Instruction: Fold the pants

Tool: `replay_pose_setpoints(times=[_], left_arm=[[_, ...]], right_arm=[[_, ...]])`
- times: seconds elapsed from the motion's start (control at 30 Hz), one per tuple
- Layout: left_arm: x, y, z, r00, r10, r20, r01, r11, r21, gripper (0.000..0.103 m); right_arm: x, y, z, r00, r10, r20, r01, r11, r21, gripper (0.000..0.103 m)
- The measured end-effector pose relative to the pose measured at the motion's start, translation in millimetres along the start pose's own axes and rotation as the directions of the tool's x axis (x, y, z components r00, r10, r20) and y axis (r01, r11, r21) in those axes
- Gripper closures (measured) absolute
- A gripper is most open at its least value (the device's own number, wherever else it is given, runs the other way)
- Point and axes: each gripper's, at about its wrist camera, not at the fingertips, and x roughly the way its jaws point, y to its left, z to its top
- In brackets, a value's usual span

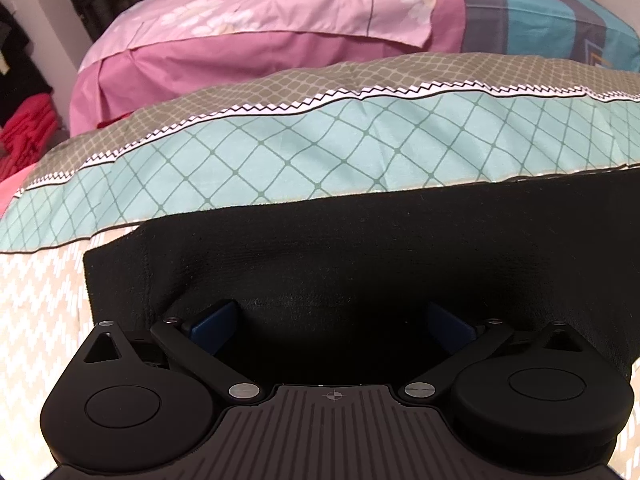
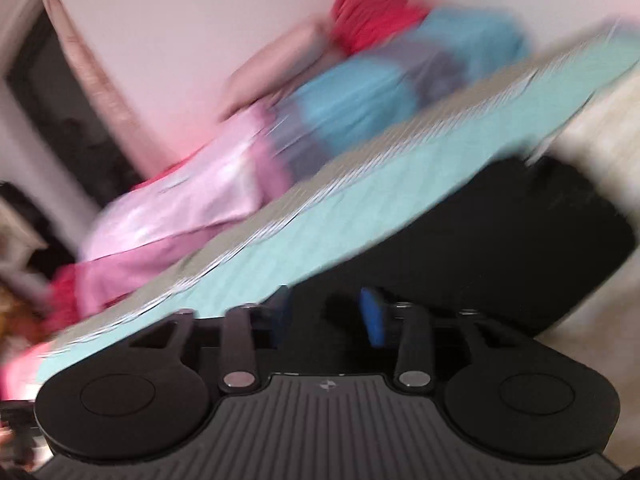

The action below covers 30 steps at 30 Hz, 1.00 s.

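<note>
**So, both grippers parked over the black pants on the bed**

Okay, starting with the left gripper point(image 1: 334, 320): its two blue-padded fingers point(image 1: 216, 320) are spread wide apart, pointing down onto the folded black knit pants point(image 1: 360, 248). Nothing is pinched between them, they just sit over the near edge of the fabric, and whether the pads actually touch the cloth I can't tell, it's all dark down there.

The right gripper point(image 2: 326, 312) is partly spread too, with a clear gap between its blue pads point(image 2: 372, 316) and nothing caught in that gap. That view is tilted and really smeared, so details are mushy. The pants point(image 2: 500, 248) show there as a black rounded block right ahead of the fingers and off to the right.

The pants lie flat on the cream zigzag-patterned bedsheet point(image 1: 36, 304), with a corner of the fabric at the left. Their far edge runs right up against a mint-green diamond-grid pillow with a grey-beige band and zigzag trim point(image 1: 320, 148). Behind that sits a pink floral quilt point(image 1: 260, 24) next to a teal and grey striped blanket point(image 1: 540, 12). Over at the far left there's a stack of red folded clothes point(image 1: 28, 128).
</note>
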Motion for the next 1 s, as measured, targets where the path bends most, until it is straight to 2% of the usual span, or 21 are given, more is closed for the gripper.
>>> replay_pose_setpoints(times=[0.03, 0.1, 0.2, 0.27, 0.3, 0.33, 0.37, 0.43, 0.57, 0.6, 0.63, 0.67, 0.7, 0.77, 0.8, 0.83, 0.9, 1.0], left_arm=[[0, 0, 0, 1.000, 0.006, -0.004, -0.006, 1.000, -0.008, 0.000], [0, -1, 0, 1.000, 0.019, -0.009, -0.019, 0.999, -0.027, 0.000], [-1, -2, -1, 0.999, 0.037, -0.010, -0.038, 0.998, -0.057, 0.000], [-1, -4, -2, 0.999, 0.051, -0.012, -0.051, 0.996, -0.078, 0.000], [-2, -4, -3, 0.998, 0.056, -0.012, -0.057, 0.994, -0.088, 0.000], [-2, -4, -3, 0.998, 0.061, -0.013, -0.062, 0.993, -0.098, 0.000], [-3, -4, -4, 0.998, 0.065, -0.015, -0.066, 0.992, -0.108, 0.000], [-3, -4, -4, 0.997, 0.072, -0.019, -0.074, 0.990, -0.122, 0.000], [-6, -6, -7, 0.996, 0.089, -0.014, -0.090, 0.985, -0.148, 0.000], [-6, -6, -8, 0.996, 0.091, -0.012, -0.092, 0.984, -0.155, 0.000], [-6, -6, -9, 0.996, 0.092, -0.012, -0.093, 0.982, -0.164, 0.000], [-6, -6, -9, 0.996, 0.093, -0.015, -0.095, 0.981, -0.170, 0.000], [-7, -6, -9, 0.995, 0.095, -0.020, -0.097, 0.980, -0.172, 0.000], [-7, -7, -7, 0.995, 0.099, -0.026, -0.102, 0.980, -0.171, 0.000], [-7, -7, -7, 0.995, 0.099, -0.028, -0.102, 0.980, -0.172, 0.000], [-7, -7, -6, 0.994, 0.100, -0.032, -0.104, 0.979, -0.174, 0.000], [-7, -7, -5, 0.994, 0.105, -0.039, -0.110, 0.977, -0.182, 0.000], [-6, -7, -4, 0.993, 0.109, -0.045, -0.115, 0.974, -0.193, 0.000]], right_arm=[[-6, 3, 5, 0.996, -0.079, 0.043, 0.081, 0.995, -0.050, 0.034], [-6, 7, 13, 0.972, -0.219, 0.081, 0.228, 0.967, -0.118, 0.026], [13, 7, 11, 0.942, -0.327, 0.074, 0.335, 0.922, -0.197, 0.027], [32, 1, 1, 0.935, -0.353, 0.035, 0.352, 0.908, -0.228, 0.036], [27, -8, -7, 0.935, -0.349, 0.067, 0.354, 0.902, -0.248, 0.042], [28, -9, -9, 0.932, -0.351, 0.084, 0.361, 0.894, -0.265, 0.065], [28, -8, -6, 0.933, -0.348, 0.090, 0.359, 0.893, -0.272, 0.077], [18, -12, 9, 0.944, -0.319, 0.088, 0.331, 0.913, -0.238, 0.092], [-1, -15, 31, 0.953, -0.257, 0.160, 0.286, 0.937, -0.202, 0.092], [4, -17, 28, 0.954, -0.257, 0.153, 0.286, 0.935, -0.210, 0.089], [15, -21, 25, 0.954, -0.286, 0.094, 0.300, 0.928, -0.220, 0.081], [26, -29, 22, 0.953, -0.299, 0.042, 0.301, 0.928, -0.218, 0.082], [18, -30, 21, 0.958, -0.275, 0.081, 0.286, 0.936, -0.206, 0.078], [8, -30, 26, 0.958, -0.278, 0.067, 0.285, 0.945, -0.160, 0.062], [0, -30, 26, 0.959, -0.268, 0.088, 0.278, 0.951, -0.138, 0.044], [-9, -27, 24, 0.960, -0.254, 0.116, 0.268, 0.955, -0.129, 0.032], [-21, -17, 18, 0.964, -0.230, 0.133, 0.248, 0.959, -0.140, 0.030], [-22, -8, 5, 0.990, -0.131, 0.048, 0.137, 0.978, -0.160, 0.023]])
